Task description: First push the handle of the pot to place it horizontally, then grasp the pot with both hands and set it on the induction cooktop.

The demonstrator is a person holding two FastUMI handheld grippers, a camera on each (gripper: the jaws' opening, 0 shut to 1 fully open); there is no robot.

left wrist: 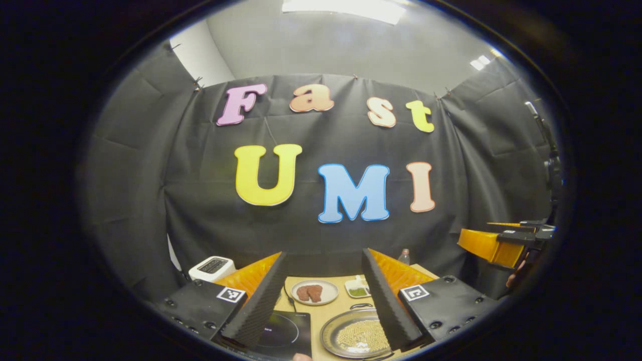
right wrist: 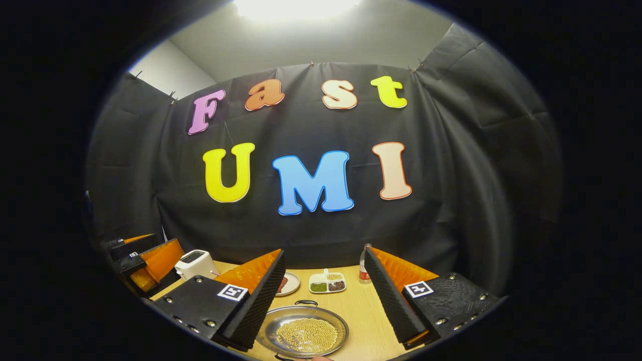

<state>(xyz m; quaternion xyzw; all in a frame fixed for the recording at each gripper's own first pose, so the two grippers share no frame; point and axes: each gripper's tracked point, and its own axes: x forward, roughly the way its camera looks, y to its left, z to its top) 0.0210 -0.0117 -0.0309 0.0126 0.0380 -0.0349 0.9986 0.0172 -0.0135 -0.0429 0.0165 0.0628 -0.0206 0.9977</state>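
Note:
The pot [left wrist: 351, 335] is a shallow silver pan holding small pale beans, resting on the wooden table [right wrist: 363, 316]. A dark loop handle [right wrist: 306, 303] sits on its far rim. The black induction cooktop [left wrist: 281, 332] lies just left of the pot in the left gripper view. My left gripper [left wrist: 324, 254] hovers open above cooktop and pot, holding nothing. In the right gripper view the pot [right wrist: 306, 333] lies low between the fingers of my right gripper [right wrist: 324, 252], which is open and above it. Each gripper also appears off to the side: right gripper [left wrist: 476, 233], left gripper [right wrist: 158, 240].
Behind the pot stand a plate of brown meat pieces [left wrist: 314, 292], a divided dish of beans [right wrist: 327, 282] and a small bottle [right wrist: 364, 271]. A white toaster [right wrist: 195, 263] sits at the table's far left corner. Black cloth walls close the booth.

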